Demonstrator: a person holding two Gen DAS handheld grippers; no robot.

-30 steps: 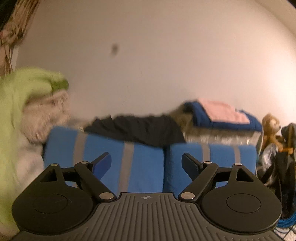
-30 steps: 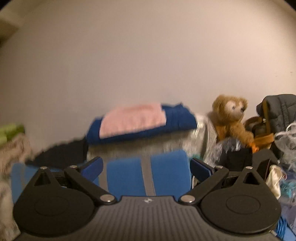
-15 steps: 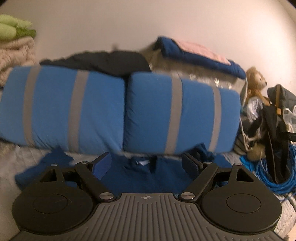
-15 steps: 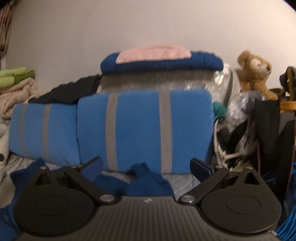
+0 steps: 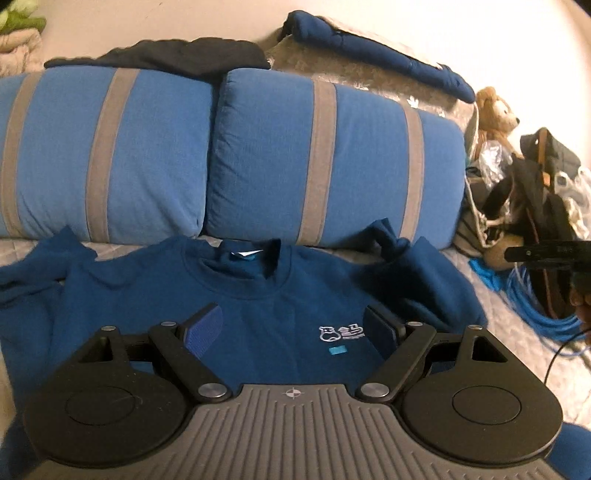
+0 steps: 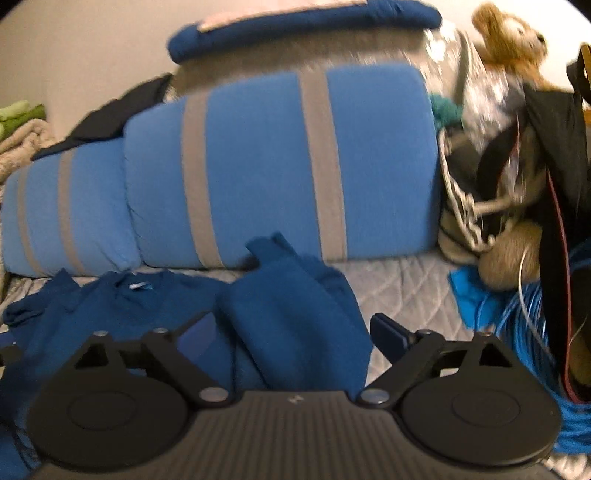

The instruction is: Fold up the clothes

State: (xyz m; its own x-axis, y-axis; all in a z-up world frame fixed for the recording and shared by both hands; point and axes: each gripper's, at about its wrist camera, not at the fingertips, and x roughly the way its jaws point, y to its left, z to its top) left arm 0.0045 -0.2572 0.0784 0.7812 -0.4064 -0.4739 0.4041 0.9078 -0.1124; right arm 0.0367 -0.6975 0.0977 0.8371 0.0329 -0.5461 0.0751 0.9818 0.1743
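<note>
I am lowering both empty grippers over the sweatshirt (image 5: 258, 317): left gripper (image 5: 295, 328) gaping, right gripper (image 6: 295, 332) closing toward its bunched sleeve (image 6: 295, 317), starting the fold.

A home is shown, most likely a bedroom or a sleeping corner. A quilted grey cover (image 5: 495, 295) is spread as on a bed, and two blue pillows (image 5: 325, 155) with grey stripes are leaned against a plain wall (image 5: 221, 22). Folded clothes (image 6: 303, 22) are stacked behind the pillows, and more folded laundry (image 6: 18, 122) is piled at the left. A teddy bear (image 6: 509, 40) is propped at the right, above bags (image 5: 532, 192) and a coil of blue cable (image 5: 535, 306). A blue sweatshirt (image 5: 258, 295) is laid flat on the cover. The light is warm and dim, as indoors in a private room.
</note>
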